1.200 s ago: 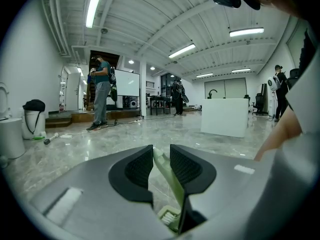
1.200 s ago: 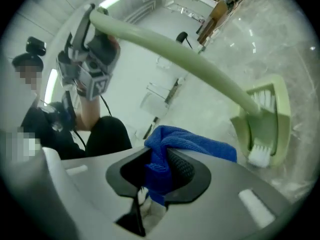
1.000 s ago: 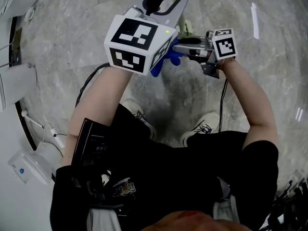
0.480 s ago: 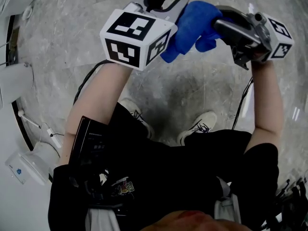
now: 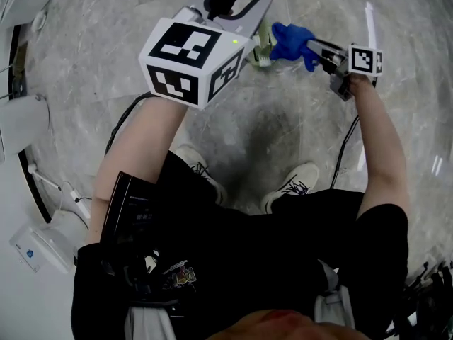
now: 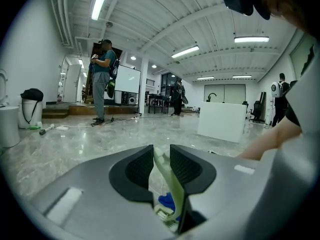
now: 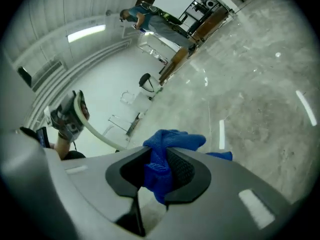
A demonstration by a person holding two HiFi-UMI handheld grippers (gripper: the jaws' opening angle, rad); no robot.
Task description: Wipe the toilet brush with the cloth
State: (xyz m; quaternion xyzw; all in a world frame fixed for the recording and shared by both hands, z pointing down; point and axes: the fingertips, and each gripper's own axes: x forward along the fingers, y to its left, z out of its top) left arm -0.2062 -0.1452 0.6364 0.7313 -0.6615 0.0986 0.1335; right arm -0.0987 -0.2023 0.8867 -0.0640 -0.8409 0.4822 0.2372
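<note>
Here the left gripper has its fingers clamped on the toilet brush handle. The right gripper pinches the blue cloth just beside the brush head.

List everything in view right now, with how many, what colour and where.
brush: one, pale green, held in the left hand-held gripper
cloth: one, blue, clamped in the right hand-held gripper, beside the brush head
floor: one, grey marble, below everything
cables: two, black, on the floor near the feet
bin: one, white with black top, far left in the left gripper view
box: one, white, on the floor at that view's right
bystanders: several, dark or teal clothes, far off in the hall
shoes: two, white and black, on the floor
arms: two, bare, reaching forward
left hand-held gripper: one, grey, shut on the brush handle
right hand-held gripper: one, grey, shut on the cloth
</note>
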